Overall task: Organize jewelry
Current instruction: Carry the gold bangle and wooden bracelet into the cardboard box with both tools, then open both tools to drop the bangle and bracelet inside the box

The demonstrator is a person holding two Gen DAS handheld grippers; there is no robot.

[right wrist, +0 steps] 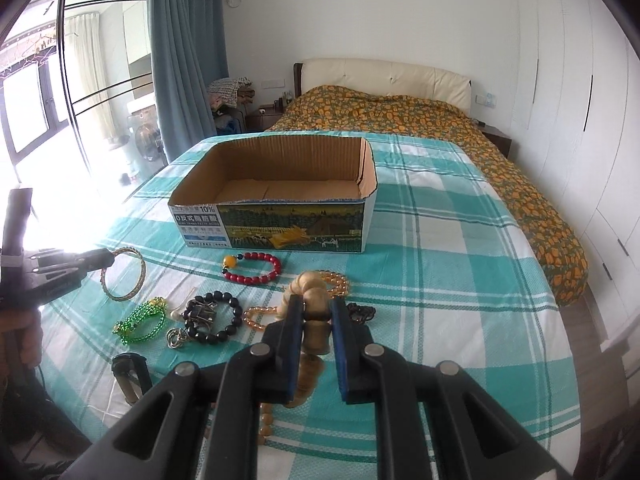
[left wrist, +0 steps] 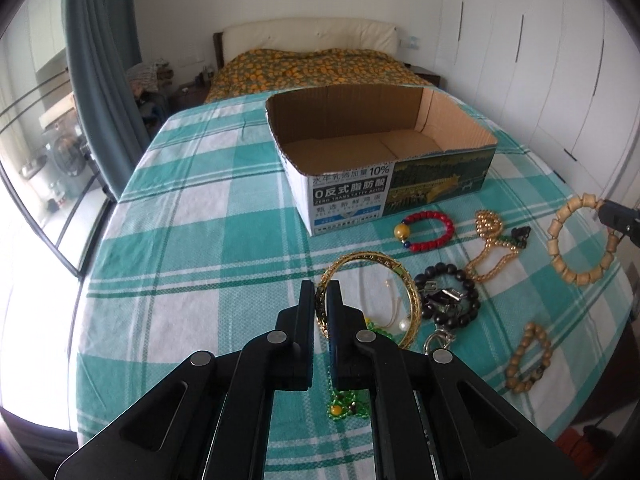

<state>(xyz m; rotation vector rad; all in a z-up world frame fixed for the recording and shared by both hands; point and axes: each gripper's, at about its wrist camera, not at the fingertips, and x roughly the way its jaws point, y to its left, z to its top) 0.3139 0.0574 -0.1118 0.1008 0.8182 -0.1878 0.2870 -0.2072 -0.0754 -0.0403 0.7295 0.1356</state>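
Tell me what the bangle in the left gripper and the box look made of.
Gold bangle, clamped in the left gripper: looks like polished gold-toned metal, shiny with an engraved pattern and a hinge; real gold or plating cannot be told. Box: corrugated cardboard, its cut rim showing fluting, brown matte inside, printed glossy outside.

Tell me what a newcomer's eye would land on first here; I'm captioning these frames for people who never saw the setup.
First, the two grippers, each shut on a bracelet: the left gripper clamps the gold bangle, the right gripper the wooden bead bracelet. Next, the open cardboard box, with nothing visible inside, on the teal checked cloth. Between box and grippers lies scattered jewelry, most vividly the red bead bracelet.
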